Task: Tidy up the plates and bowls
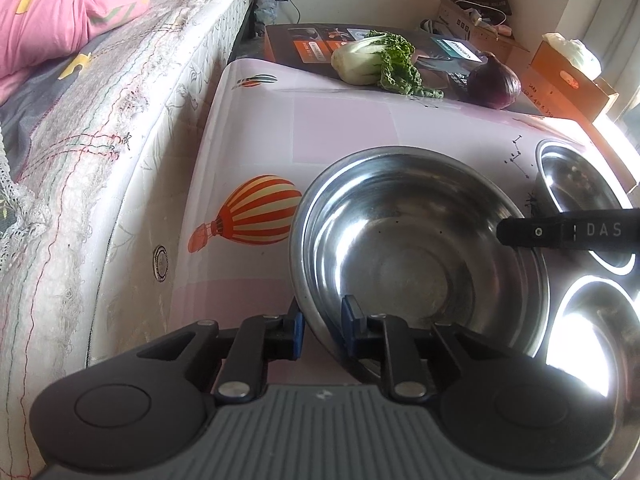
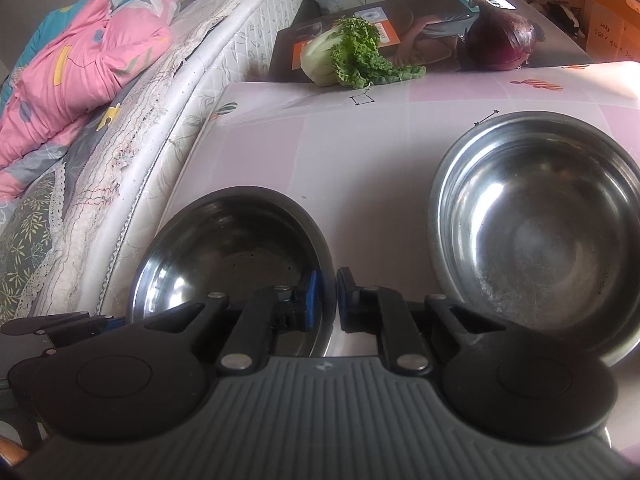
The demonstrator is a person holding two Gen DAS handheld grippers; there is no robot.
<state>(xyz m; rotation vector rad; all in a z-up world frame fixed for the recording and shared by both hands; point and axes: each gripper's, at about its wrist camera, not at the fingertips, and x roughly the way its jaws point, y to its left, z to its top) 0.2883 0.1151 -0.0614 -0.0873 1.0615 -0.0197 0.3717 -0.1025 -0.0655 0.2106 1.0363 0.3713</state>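
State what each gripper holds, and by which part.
Both hold the same steel bowl by its rim. The left gripper pinches the rim nearest its camera, and the right gripper pinches another stretch of the rim.

bowls (image 2: pixel 536 224): side by side on the table (image 2: pixel 360 152)
cabbage (image 2: pixel 344 54), onion (image 2: pixel 500 40): on a box (image 2: pixel 420 20) behind the table
bed (image 2: pixel 120 120): left of the table

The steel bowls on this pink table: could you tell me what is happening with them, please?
A person holds a gripper in each hand, both clamped on one steel bowl: the left gripper on one side of its rim, the right gripper on the opposite side. A second bowl sits beside it.
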